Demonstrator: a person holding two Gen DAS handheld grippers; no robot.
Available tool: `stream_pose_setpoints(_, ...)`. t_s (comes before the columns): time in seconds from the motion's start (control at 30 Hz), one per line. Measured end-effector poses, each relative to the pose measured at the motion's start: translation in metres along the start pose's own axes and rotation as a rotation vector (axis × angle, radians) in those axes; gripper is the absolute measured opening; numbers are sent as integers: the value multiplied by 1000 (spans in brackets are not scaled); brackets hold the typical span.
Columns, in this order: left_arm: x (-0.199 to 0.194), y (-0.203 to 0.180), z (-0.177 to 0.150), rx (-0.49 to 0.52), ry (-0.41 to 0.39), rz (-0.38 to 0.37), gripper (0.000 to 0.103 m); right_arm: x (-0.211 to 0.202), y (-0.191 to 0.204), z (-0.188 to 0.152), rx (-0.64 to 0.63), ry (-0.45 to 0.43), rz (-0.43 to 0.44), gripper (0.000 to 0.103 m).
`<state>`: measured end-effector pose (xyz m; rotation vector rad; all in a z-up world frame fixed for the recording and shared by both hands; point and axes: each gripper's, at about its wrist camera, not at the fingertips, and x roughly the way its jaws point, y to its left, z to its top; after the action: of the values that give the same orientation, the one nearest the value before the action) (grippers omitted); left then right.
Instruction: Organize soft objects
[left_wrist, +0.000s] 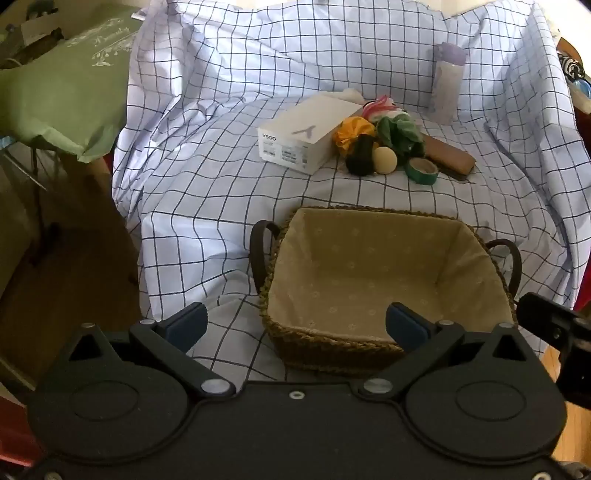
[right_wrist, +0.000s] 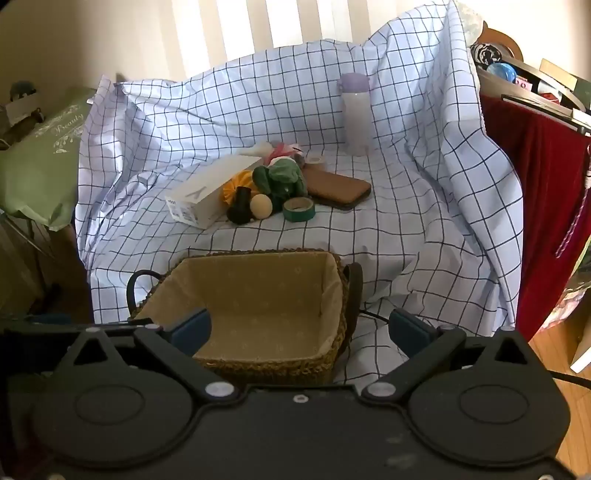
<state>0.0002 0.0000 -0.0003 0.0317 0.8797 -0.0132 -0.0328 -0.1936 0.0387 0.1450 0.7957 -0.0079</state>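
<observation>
Left view: a green cushion (left_wrist: 62, 92) lies at the far left, beside the checked cloth (left_wrist: 207, 147) that covers the work surface. On the cloth, from left to right, lie a white box (left_wrist: 306, 134), an orange scrunchie (left_wrist: 352, 134), a black object (left_wrist: 360, 157), a cream ball (left_wrist: 385, 159), a green scrunchie (left_wrist: 397, 131), a green tape roll (left_wrist: 422, 171) and a brown case (left_wrist: 448, 155). A pink-and-white soft item (left_wrist: 378, 105) sits behind the scrunchies. A lilac-capped bottle (left_wrist: 448, 81) stands upright further back. The wicker basket (left_wrist: 332, 343) with fabric lining sits nearer the camera, well apart from the cluster, nothing inside it. The left gripper (left_wrist: 295, 328) has its fingers spread wide, holding nothing; its right pad overlaps the basket interior.

Right view: the same cluster lies beyond the basket. The right gripper (right_wrist: 301, 330) is likewise spread wide and holds nothing, its left pad in front of the basket lining. A dark red cloth (right_wrist: 543, 192) hangs at the far right
</observation>
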Motion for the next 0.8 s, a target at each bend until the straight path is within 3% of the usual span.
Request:
stream_pose_setpoints(0.3,3,-2,3,59,27,-12,100,2,3,2,-6,9,-9,103)
stream_pose_setpoints(0.37,4,0,-2,23,27,8,100,2,2,0,-7,11,-8,103)
stream_pose_setpoints(0.8,6,2,-7,20,34,5,100,2,1,-1,-7,13,-7,103)
